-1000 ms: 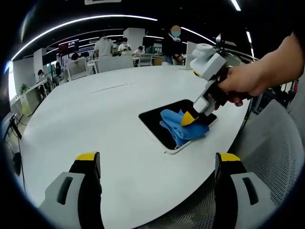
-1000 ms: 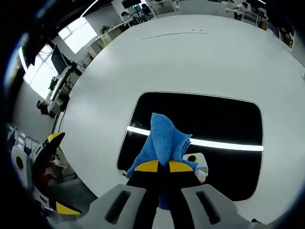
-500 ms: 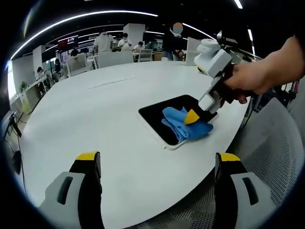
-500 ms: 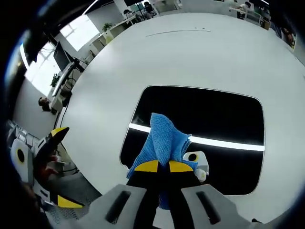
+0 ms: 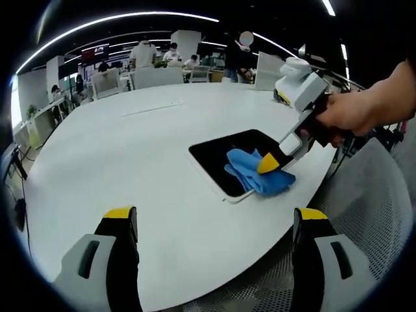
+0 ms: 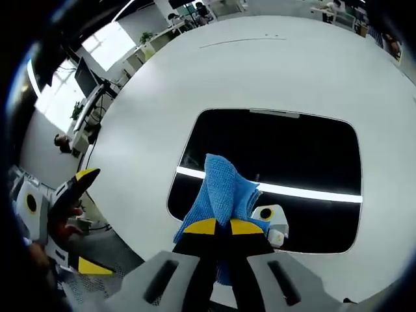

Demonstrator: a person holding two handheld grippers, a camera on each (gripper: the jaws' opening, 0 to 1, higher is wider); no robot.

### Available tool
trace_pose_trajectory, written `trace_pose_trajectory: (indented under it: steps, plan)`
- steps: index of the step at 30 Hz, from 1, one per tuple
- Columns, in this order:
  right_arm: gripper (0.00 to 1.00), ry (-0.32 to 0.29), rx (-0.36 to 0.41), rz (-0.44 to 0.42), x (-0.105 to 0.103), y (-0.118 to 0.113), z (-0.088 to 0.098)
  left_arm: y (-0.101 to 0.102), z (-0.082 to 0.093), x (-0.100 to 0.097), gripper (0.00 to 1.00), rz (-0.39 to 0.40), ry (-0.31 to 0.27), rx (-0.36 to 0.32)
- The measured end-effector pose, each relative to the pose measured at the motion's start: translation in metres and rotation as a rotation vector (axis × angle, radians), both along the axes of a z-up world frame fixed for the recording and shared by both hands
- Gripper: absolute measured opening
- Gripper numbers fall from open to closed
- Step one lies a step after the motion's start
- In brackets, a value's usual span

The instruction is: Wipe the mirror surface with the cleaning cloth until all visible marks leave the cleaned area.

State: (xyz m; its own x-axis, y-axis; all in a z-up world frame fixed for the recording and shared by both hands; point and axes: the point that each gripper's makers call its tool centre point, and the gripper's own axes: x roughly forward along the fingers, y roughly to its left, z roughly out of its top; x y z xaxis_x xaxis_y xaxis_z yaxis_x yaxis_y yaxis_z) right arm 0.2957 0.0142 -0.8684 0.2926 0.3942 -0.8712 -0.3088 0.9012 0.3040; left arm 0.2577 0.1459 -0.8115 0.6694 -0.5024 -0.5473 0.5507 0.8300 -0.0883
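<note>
2 grippers work a white bench [image 5: 117,162] in an open office, and we hold one in each hand. The right gripper [image 6: 218,227] has its jaws clamped on a blue cleaning cloth [image 6: 223,188], pressing it onto the dark mirror [image 6: 286,156] that lies flat on the bench near its edge. In the left gripper view, the same cloth [image 5: 259,174] sits at the mirror's [image 5: 224,155] near corner, with our hand [image 5: 354,114] steering the tool from the right. The left gripper [image 5: 214,218] hangs over bare bench well apart from the mirror, its jaws spread wide and holding nothing.

Over the last 1 second the cloth has slid toward the mirror's near edge: in the right gripper view more dark glass now lies beyond the cloth, and less mirror shows on the near side. We judge this a wiping stroke in progress, pulled toward us. No marks are plain on the glass, which reflects a bright ceiling light [image 6: 312,194], so we cannot tell how much cleaning remains.
</note>
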Motion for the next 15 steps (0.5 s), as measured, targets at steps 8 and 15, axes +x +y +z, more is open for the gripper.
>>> trace_pose_trajectory:
  steps: [8,15]
  plan:
    - [0.00,0.021,0.007,0.000,-0.0030,0.0014,-0.0001,0.0008,-0.0010,-0.0002,0.99,0.003,0.005,0.007]
    - [0.00,0.009,0.004,0.025,-0.0048,0.0018,-0.0011,0.0006,-0.0016,0.0001,0.99,0.003,0.004,0.009]
